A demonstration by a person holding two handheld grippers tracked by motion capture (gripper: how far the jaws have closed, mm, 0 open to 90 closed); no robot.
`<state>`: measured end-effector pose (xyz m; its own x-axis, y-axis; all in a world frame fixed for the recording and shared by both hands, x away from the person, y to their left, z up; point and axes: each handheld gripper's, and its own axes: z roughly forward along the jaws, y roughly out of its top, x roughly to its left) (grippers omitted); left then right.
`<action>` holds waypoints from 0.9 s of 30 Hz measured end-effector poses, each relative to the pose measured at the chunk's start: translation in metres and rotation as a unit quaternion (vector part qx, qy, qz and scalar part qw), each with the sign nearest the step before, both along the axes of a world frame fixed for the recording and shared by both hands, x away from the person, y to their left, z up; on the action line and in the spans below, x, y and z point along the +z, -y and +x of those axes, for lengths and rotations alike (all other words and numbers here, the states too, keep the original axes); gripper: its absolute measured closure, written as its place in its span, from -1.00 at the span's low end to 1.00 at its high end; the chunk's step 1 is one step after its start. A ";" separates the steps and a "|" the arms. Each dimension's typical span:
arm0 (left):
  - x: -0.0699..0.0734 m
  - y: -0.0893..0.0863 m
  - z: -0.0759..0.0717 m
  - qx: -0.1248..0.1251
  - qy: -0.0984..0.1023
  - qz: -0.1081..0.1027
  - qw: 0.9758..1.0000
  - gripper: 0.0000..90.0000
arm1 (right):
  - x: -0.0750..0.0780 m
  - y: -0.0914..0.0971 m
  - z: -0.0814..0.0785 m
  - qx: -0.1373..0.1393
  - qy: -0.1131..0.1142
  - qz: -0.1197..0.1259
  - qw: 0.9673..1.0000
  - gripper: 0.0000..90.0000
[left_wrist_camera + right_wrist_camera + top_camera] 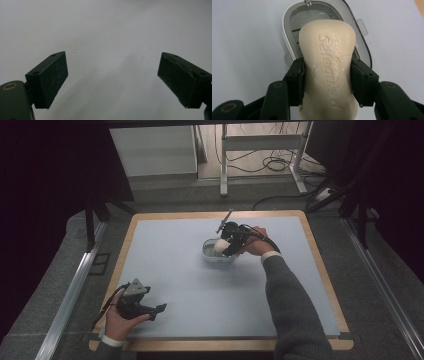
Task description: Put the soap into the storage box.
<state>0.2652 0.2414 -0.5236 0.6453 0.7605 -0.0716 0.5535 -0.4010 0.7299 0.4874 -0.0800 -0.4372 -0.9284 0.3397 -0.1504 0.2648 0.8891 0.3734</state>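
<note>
From the high view I see my right gripper (pixel 229 245) out over the middle of the blue mat (pixel 200 285), tipped down at a small oval dish (pixel 216 255), with something pale at its tip. What that pale thing is I only learn from the right gripper view: a cream bar of soap (pixel 328 65) with a raised brand word on its face, clamped across its narrow waist, both pads pressed to its sides. That view also looks into the dish (pixel 294 32): white rim, clear ribbed floor, the far end of the soap hanging over its opening. Whether the soap touches the dish floor I cannot tell.

My left gripper (pixel 159 310) rests near the front left corner of the mat, well apart from the dish. The left gripper view has its jaws spread wide with just bare mat (pixel 107 37) between them, holding nothing.
</note>
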 end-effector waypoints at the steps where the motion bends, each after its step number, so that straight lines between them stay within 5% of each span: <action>1: 0.000 0.000 0.000 -0.001 -0.001 0.000 1.000 -0.78 | -0.002 -0.001 0.001 0.008 -0.005 -0.002 1.000 0.09; 24: 0.000 -0.001 0.000 0.000 0.000 0.001 1.000 -0.78 | -0.017 -0.023 0.015 0.042 0.002 -0.007 0.999 0.08; 27: 0.000 -0.001 0.000 0.003 0.002 -0.003 1.000 -0.78 | -0.012 -0.021 0.015 0.034 0.010 0.011 0.999 0.07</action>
